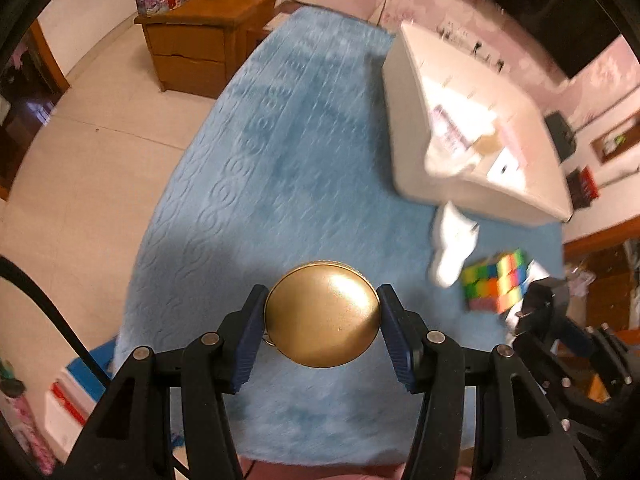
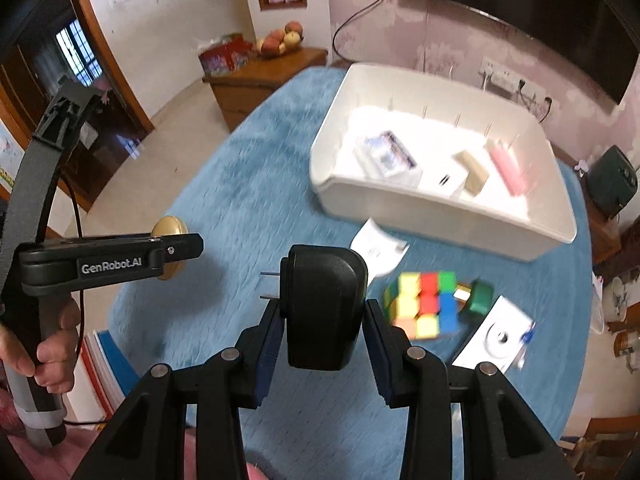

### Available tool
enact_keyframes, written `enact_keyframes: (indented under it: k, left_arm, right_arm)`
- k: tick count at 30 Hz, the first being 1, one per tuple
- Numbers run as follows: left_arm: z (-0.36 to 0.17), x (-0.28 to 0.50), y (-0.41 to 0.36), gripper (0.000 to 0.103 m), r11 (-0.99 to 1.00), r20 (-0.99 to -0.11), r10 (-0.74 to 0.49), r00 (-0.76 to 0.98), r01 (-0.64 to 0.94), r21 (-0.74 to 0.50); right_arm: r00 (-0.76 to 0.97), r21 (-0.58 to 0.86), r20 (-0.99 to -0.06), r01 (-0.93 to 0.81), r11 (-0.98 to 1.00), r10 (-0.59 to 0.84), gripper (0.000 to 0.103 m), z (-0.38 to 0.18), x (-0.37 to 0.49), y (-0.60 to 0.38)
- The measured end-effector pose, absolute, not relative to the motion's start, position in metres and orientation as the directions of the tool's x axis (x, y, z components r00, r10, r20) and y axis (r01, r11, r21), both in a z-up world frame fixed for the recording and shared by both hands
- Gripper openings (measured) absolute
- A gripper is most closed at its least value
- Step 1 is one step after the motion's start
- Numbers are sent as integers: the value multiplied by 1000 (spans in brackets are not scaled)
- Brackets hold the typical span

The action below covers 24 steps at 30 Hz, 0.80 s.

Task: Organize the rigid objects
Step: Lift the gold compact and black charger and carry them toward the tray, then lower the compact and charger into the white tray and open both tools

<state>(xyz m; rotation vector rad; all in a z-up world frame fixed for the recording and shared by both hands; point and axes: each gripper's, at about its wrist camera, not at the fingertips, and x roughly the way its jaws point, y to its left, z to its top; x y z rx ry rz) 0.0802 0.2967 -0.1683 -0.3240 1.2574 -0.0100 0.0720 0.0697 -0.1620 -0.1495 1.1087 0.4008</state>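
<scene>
We hold the left gripper (image 1: pixel 322 316) clamped on a round gold tin (image 1: pixel 322 314), its blue pads pressing the tin's rim from either side, and the tin hangs clear above the blue plush cloth (image 1: pixel 280 140) that covers the table. From the right wrist view we see the same tin edge-on behind the left gripper's black body, with a hand (image 2: pixel 52 344) wrapped around that gripper's handle at the left edge. Our right gripper (image 2: pixel 323 320) is closed on a black plug adapter (image 2: pixel 324 308), pinched at its sides, with two metal prongs sticking out to the left; it too is lifted off the cloth. Just beyond it on the cloth lies a colourful puzzle cube (image 2: pixel 426 304), and touching its right side is a green block (image 2: pixel 480 296), with something small and gold between them that we cannot make out through the blur. A white card with a round disc on it (image 2: pixel 496 336) lies near the cube's lower right, and another white packet (image 2: pixel 378 248) lies between the cube and a large white bin (image 2: pixel 440 216) farther back. Inside the bin we see a small printed box (image 2: pixel 390 156), a white box (image 2: pixel 444 178), a tan block (image 2: pixel 474 174) and a pink bottle (image 2: pixel 510 170) lying side by side. A wooden cabinet (image 2: pixel 260 80) with a fruit bowl (image 2: pixel 280 42) stands beyond the table.
</scene>
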Motion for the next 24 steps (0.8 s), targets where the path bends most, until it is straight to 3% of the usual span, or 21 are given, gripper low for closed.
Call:
enact_keyframes:
  k: [4,24]
  left_arm:
    - [-145,97,286,59,934,-903,-224,366,-184,-306]
    - [-111,198,182,59,958,-813,-229,535,-23,-285]
  right_arm:
    - [427,100,-865,-368,924,264,41,-148,90,49]
    - [641,135,-703,-303,943,307,41,-130,176,-40]
